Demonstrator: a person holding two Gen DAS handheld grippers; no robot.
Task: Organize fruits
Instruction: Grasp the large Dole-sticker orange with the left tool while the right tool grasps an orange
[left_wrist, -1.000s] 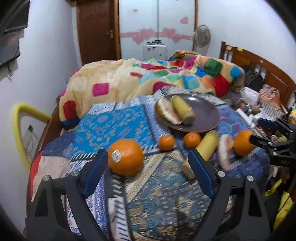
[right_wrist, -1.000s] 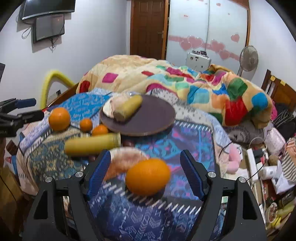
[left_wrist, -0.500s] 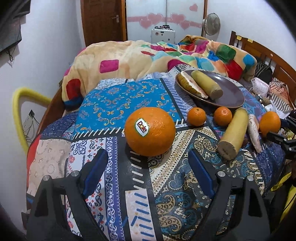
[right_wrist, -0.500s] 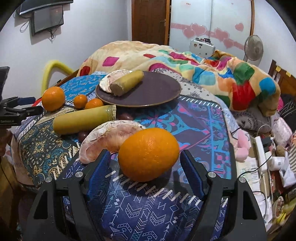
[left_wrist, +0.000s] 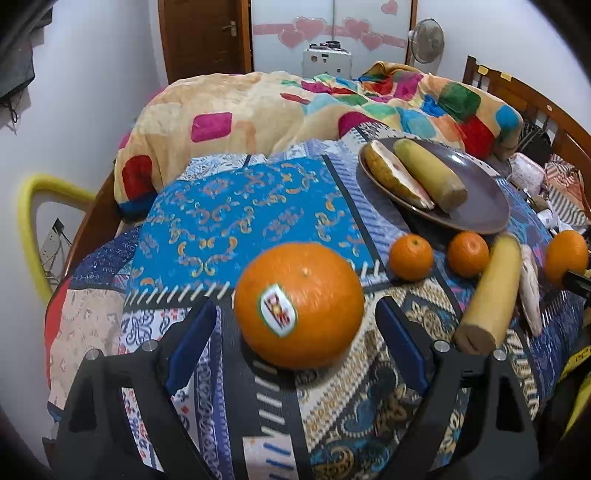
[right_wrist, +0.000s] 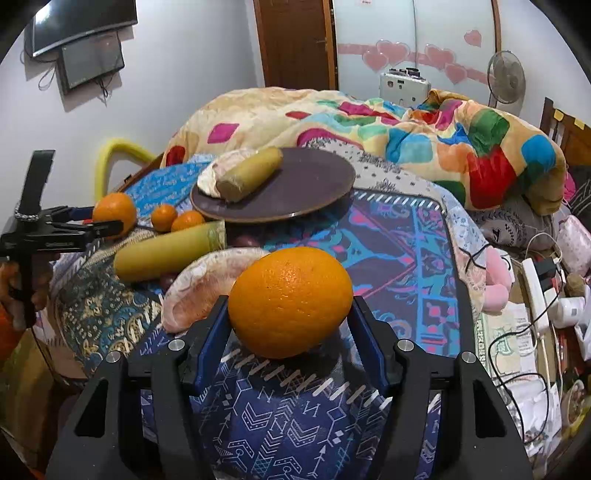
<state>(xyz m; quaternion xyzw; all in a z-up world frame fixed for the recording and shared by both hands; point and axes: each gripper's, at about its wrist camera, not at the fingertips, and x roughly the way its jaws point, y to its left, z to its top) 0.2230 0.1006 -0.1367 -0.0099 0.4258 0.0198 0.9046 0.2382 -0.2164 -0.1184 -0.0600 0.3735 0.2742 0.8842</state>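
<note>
A large orange with a sticker lies on the patterned cloth between the open fingers of my left gripper, with gaps on both sides. My right gripper has its blue pads against both sides of a second large orange. A brown plate holds a yellow cylinder fruit and a pale wedge. Two small tangerines, another yellow cylinder and a pink pomelo wedge lie in front of the plate. The left gripper also shows in the right wrist view.
A colourful blanket is heaped behind the plate. A wooden headboard and clutter with cables lie to the right. A yellow tube curves at the left edge. A door and fan stand at the back.
Both grippers have moved closer to their oranges. The right gripper's fingers have narrowed until they meet its orange. The left gripper stays wide open.
</note>
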